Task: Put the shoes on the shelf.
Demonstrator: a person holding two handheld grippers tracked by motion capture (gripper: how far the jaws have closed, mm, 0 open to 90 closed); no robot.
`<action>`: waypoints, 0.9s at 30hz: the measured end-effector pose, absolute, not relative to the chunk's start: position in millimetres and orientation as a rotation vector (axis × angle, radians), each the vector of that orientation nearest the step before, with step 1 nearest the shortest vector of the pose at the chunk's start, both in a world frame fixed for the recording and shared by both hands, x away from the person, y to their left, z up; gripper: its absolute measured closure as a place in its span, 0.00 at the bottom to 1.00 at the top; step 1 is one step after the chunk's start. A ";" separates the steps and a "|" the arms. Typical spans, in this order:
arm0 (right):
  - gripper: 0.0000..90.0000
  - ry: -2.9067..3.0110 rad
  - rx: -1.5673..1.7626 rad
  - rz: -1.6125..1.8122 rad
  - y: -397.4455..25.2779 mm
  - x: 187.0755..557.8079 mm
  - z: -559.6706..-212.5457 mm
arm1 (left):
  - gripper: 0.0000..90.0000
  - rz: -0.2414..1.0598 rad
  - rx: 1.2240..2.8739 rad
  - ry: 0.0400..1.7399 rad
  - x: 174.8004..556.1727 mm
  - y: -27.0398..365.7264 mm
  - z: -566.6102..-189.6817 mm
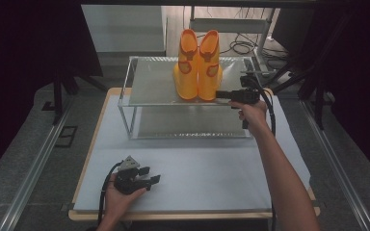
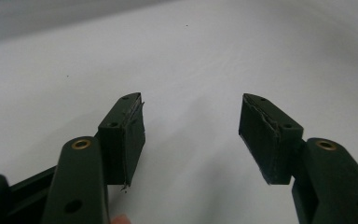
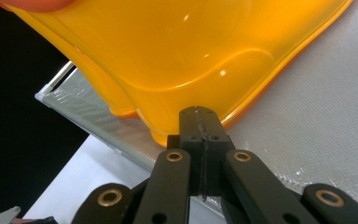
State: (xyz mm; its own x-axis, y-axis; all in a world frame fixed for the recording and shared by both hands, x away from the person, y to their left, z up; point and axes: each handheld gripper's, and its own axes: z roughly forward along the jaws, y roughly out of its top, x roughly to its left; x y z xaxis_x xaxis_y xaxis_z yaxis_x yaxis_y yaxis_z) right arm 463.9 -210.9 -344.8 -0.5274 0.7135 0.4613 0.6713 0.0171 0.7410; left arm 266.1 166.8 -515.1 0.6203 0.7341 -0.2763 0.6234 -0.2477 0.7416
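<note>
My right tool (image 1: 223,95) is pinched fully together, its tips touching the sole edge of the glossy orange rubber boots (image 1: 197,67), which stand upright as a pair at the near right of the wire shelf's (image 1: 144,91) top tier. My left tool (image 1: 150,176) rests wide apart, holding nothing, near the surface's (image 1: 212,173) front left corner.

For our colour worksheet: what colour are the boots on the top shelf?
Bright orange boots, seen best in the high view.

Orange boots (image 1: 197,65) upright on shelf (image 1: 149,86)
</note>
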 end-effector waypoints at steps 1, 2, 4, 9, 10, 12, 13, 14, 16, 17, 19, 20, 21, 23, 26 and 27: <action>1.00 2.213 1.504 1.563 -211.2 463.0 -344.6 | 0.45 0.158 1.959 1.072 266.1 166.8 -515.1; 1.00 2.214 1.497 1.567 -211.6 462.5 -345.0 | 0.45 0.158 1.958 1.072 266.0 166.9 -515.0; 1.00 2.214 1.497 1.567 -212.2 461.8 -344.8 | 0.45 0.159 1.957 1.073 265.9 167.1 -514.9; 0.96 2.177 1.479 1.596 -220.8 454.4 -343.1 | 0.45 0.160 1.957 1.073 266.1 167.1 -514.9; 0.96 2.171 1.469 1.595 -223.0 451.8 -342.3 | 0.45 0.160 1.958 1.072 266.2 167.0 -515.0; 0.94 2.168 1.456 1.604 -227.3 446.8 -340.7 | 0.45 0.159 1.960 1.073 266.3 166.4 -515.2; 0.93 2.159 1.447 1.616 -229.8 443.8 -340.2 | 0.45 0.158 1.960 1.073 266.3 166.1 -515.3; 0.92 2.152 1.437 1.627 -232.9 440.5 -340.0 | 0.45 0.159 1.960 1.074 266.1 165.9 -515.2; 0.91 2.144 1.430 1.648 -238.7 433.0 -340.6 | 0.45 0.159 1.956 1.076 265.9 165.8 -514.9; 0.90 2.140 1.426 1.653 -241.4 428.5 -340.8 | 0.45 0.159 1.954 1.076 265.9 166.2 -514.5; 0.88 2.135 1.410 1.662 -246.5 419.4 -342.5 | 0.45 0.162 1.949 1.079 265.8 166.8 -514.1; 0.88 2.137 1.398 1.655 -249.8 413.5 -343.8 | 0.45 0.164 1.949 1.080 265.7 167.0 -514.0; 0.87 2.133 1.389 1.657 -252.6 408.8 -345.6 | 0.45 0.165 1.950 1.081 265.8 167.1 -514.1; 0.83 2.134 1.374 1.663 -257.3 400.5 -349.2 | 0.45 0.166 1.949 1.083 266.1 167.1 -514.3; 0.81 2.138 1.334 1.659 -265.0 384.8 -356.9 | 0.45 0.170 1.953 1.081 266.0 166.7 -514.4; 0.80 2.139 1.322 1.656 -267.5 379.5 -359.7 | 0.45 0.172 1.957 1.079 266.1 166.7 -514.5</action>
